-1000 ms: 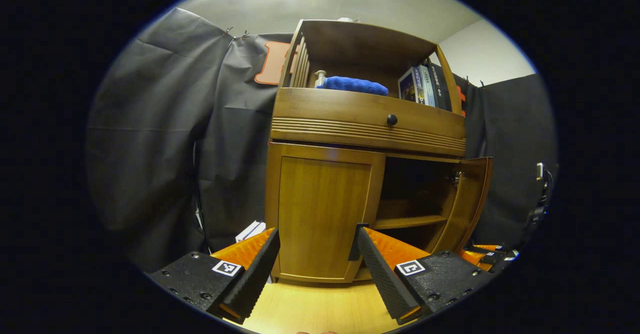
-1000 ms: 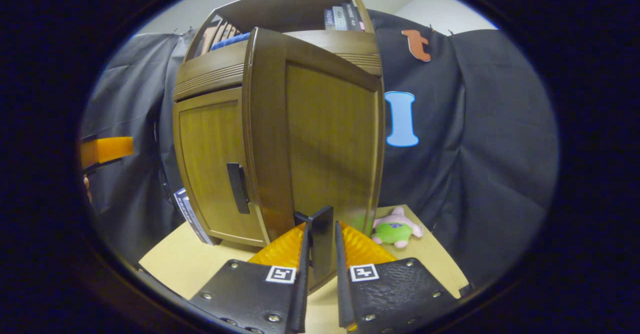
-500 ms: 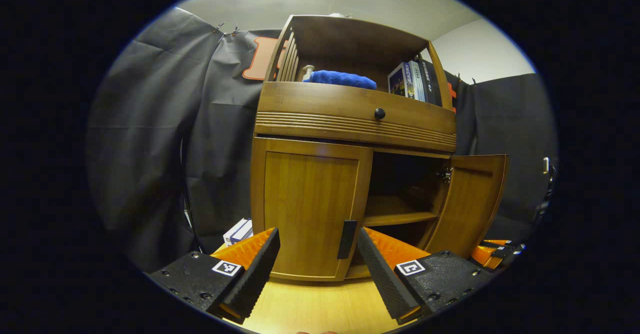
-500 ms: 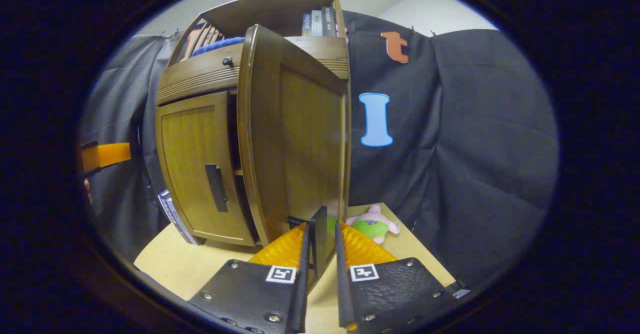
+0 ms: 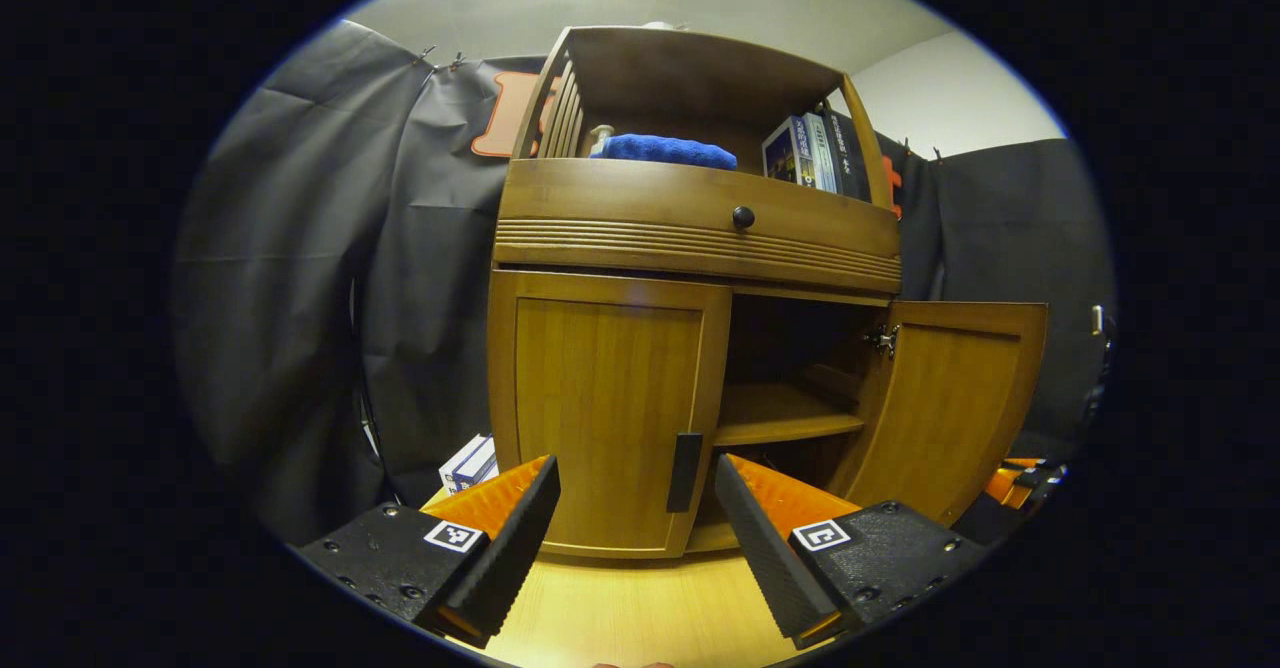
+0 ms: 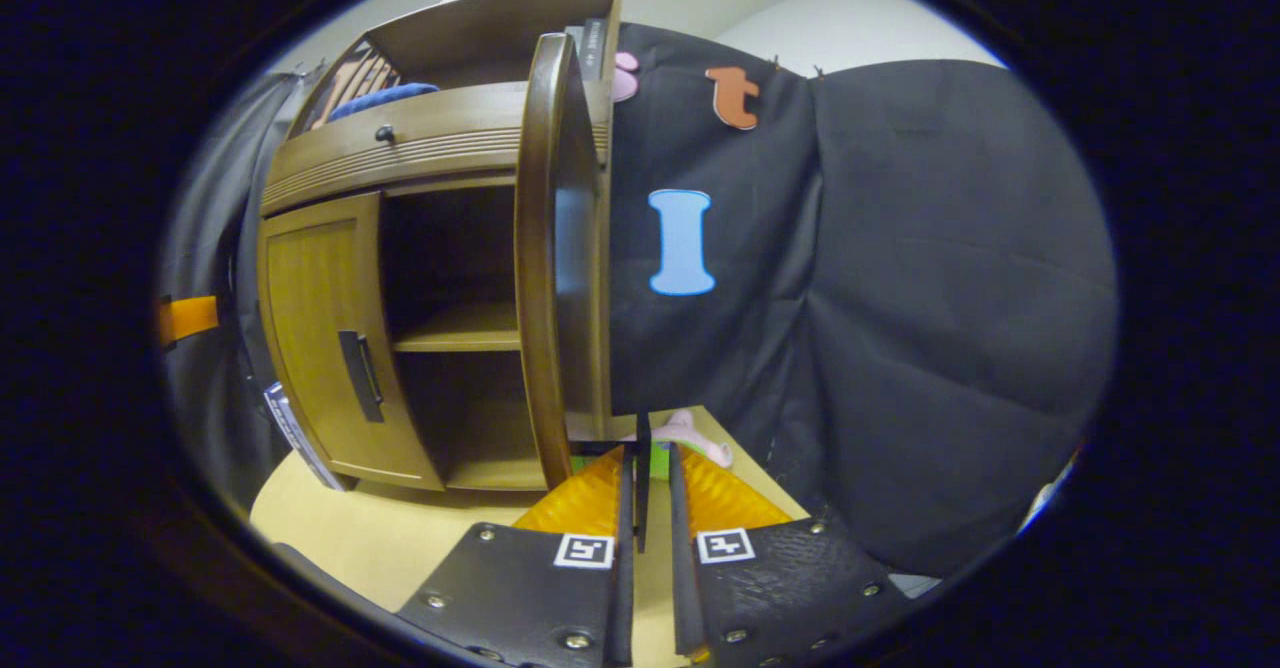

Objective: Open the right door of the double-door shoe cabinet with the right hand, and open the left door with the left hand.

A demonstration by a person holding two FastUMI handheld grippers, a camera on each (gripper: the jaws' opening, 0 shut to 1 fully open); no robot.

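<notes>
Behind the right door [image 6: 548,248] its handle [image 6: 641,468] is mostly hidden, right gripper [image 6: 646,508] pinching it; door swung wider than before, left gripper [image 5: 635,518] spread by the left door's handle [image 5: 684,472].

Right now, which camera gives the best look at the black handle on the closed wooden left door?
The left gripper view: the black handle faces the camera, framed between that gripper's open fingers. The right gripper view shows the same handle smaller, at a slant, off to the side.
</notes>
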